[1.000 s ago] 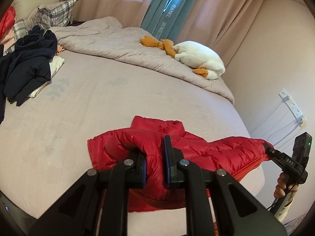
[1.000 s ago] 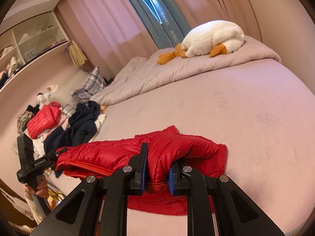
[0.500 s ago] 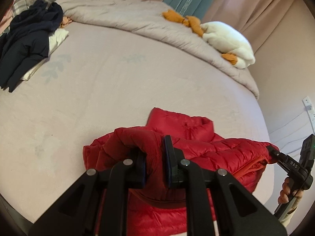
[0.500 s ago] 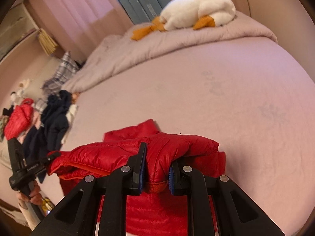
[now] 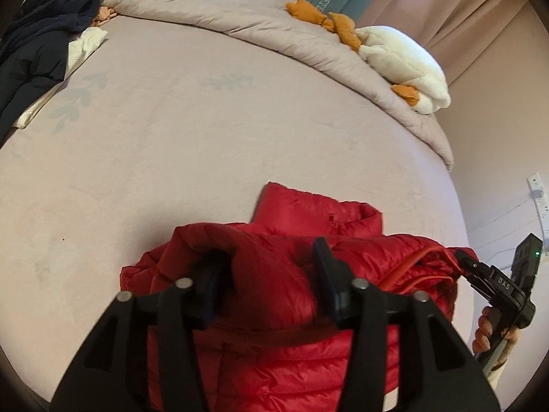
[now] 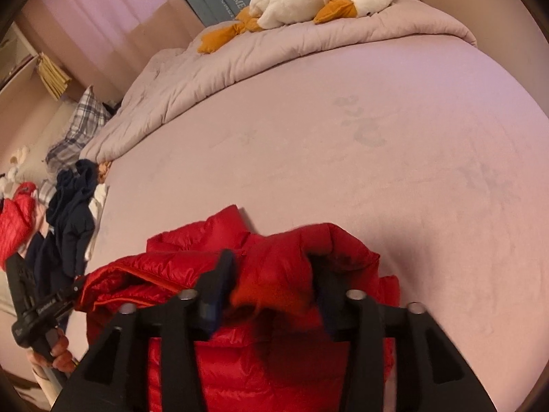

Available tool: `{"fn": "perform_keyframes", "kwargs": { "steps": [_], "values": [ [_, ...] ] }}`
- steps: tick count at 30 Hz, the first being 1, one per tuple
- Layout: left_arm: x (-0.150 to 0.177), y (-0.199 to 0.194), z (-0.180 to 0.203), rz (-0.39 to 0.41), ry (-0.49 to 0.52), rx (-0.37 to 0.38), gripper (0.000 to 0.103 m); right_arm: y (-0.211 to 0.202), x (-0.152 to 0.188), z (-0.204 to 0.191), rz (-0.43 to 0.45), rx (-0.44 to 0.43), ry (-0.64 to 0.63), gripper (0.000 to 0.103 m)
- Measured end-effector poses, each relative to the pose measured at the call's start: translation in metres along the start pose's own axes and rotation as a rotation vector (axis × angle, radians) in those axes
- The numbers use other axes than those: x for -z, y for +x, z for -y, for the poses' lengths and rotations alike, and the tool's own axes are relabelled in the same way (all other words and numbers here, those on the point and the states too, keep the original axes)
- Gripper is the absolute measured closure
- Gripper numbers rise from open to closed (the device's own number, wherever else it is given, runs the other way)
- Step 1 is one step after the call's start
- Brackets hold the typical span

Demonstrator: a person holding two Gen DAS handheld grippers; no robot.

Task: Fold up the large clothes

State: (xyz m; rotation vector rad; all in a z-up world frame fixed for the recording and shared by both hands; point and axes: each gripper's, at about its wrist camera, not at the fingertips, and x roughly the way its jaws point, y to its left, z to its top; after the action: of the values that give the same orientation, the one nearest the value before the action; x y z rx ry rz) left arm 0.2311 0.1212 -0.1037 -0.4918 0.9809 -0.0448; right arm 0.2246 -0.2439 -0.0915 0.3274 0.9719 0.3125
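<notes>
Red puffer jacket [image 5: 291,309] lies at the near edge of the bed [image 5: 206,144], folded over on itself, a flat layer w/ collar poking out toward the bed's middle. Long axis runs along that near edge, from one gripper to the other. Left gripper [image 5: 267,288] sits at the jacket's left end; its jaws have just been opening and now stand about half wide, w/ a puffy fold bulging between them but the pads no longer pinching it. Right gripper [image 6: 267,285] is the same at the right end: jaws just opened, red fabric bunched in the gap, not clamped. Each end is nearest its own hand, jacket directly under and ahead of both. Judging from this, the fold is laid down and let go; next move prob. means pulling both grippers back clear w/o dragging the top layer, since the fabric is puffy and could spring open.
</notes>
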Motion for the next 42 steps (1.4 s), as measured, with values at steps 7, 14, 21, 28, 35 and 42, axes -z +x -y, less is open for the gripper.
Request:
{"fn": "perform_keyframes", "kwargs": {
  "steps": [7,14,21,28,35,42],
  "values": [
    [-0.004,-0.027,0.003,0.064,-0.004,0.034,0.019,-0.022,-0.006,0.002,0.088,0.000,0.002,0.039],
    [-0.004,-0.050,-0.003,0.149,0.037,-0.052,0.016,-0.034,-0.005,0.013,0.125,0.049,0.011,0.033],
    [0.018,-0.024,-0.033,0.053,-0.011,-0.086,0.017,-0.019,0.012,0.028,0.049,0.090,0.017,0.033],
    [0.045,-0.003,-0.050,-0.032,-0.024,-0.106,0.023,0.000,0.032,0.039,-0.034,0.092,0.037,0.033],
    [0.060,0.004,-0.058,-0.046,-0.054,-0.078,0.051,0.002,0.040,0.039,-0.040,0.075,0.026,0.038],
    [0.066,-0.007,-0.052,-0.025,-0.061,-0.059,0.078,0.003,0.047,0.033,-0.025,0.014,-0.005,0.078]
  ]
}}
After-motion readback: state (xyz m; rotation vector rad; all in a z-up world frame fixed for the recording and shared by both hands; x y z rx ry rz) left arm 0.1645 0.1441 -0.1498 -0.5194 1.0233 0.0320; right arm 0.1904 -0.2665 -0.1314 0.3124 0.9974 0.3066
